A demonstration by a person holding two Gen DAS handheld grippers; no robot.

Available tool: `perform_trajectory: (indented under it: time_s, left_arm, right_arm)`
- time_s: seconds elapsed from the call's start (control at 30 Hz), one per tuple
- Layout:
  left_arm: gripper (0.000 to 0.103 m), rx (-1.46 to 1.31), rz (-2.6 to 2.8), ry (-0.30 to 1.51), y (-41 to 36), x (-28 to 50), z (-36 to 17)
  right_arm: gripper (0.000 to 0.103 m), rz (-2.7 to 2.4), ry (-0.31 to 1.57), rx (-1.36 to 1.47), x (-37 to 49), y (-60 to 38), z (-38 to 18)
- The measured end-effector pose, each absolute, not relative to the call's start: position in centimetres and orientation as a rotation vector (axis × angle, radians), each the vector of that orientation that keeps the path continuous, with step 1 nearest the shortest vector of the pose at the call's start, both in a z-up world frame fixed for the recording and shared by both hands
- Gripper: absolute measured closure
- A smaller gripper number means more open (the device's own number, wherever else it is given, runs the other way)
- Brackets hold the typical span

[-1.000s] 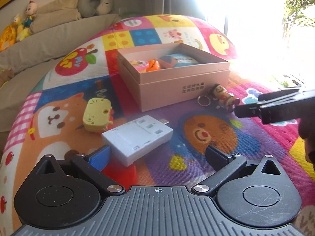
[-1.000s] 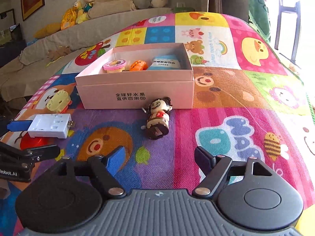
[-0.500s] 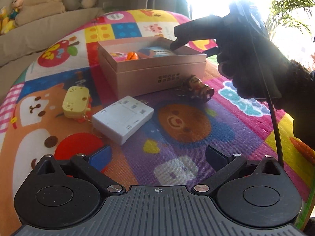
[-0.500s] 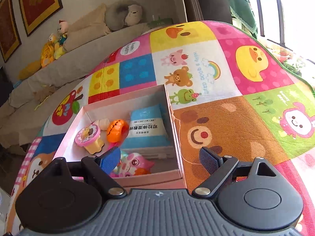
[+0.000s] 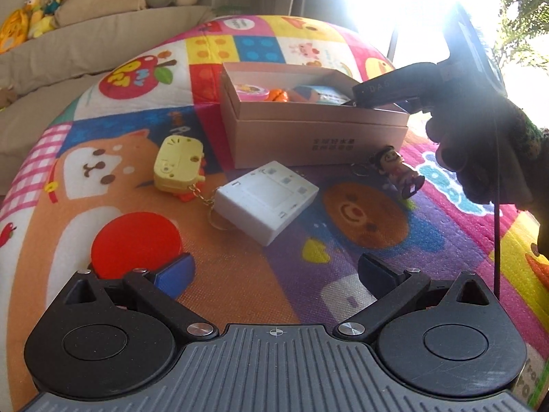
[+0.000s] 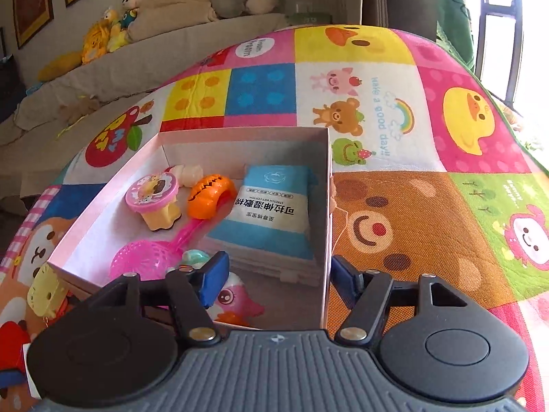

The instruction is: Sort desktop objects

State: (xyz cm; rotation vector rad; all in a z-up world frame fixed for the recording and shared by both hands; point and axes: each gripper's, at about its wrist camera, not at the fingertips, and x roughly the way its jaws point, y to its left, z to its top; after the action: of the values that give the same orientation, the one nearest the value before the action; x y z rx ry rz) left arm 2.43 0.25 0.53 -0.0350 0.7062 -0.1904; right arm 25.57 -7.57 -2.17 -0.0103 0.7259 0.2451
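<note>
Beige sofa (image 6: 144,55) with plush toys (image 6: 103,34), framed pictures (image 6: 31,3), sun-glared window (image 5: 394,3) beyond.

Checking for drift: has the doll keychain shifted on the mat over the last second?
No. In the left wrist view the doll keychain still lies by the pink box's front right corner.

Colourful cartoon-patchwork play mat (image 5: 446,240) carries everything. Open pink cardboard box (image 5: 308,137) sits on it. In front of box: white rectangular plastic adapter block (image 5: 266,202). Left of box: yellow plastic keychain toy (image 5: 178,164). Right front of box: small doll-figure keychain (image 5: 398,171).
</note>
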Motion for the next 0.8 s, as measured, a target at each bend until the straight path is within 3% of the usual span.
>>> perform_trajectory:
  time_s: [0.37,0.53,0.8]
  left_arm:
    - [0.0,-0.015,-0.215,0.706,-0.7,2.3,0.7]
    - [0.0,-0.014,-0.228,0.715,-1.5,3.0,0.4]
    - [0.0,0.029,-0.329,0.68,-3.4,2.0,1.1]
  right_arm:
    - [0.036,0.232,0.679,-0.007,21.0,-11.3,-0.8]
    - [0.022,0.262,0.614,-0.012,16.9,-11.8,0.6]
    - [0.019,0.374,0.694,-0.071,15.1,-8.7,-1.9]
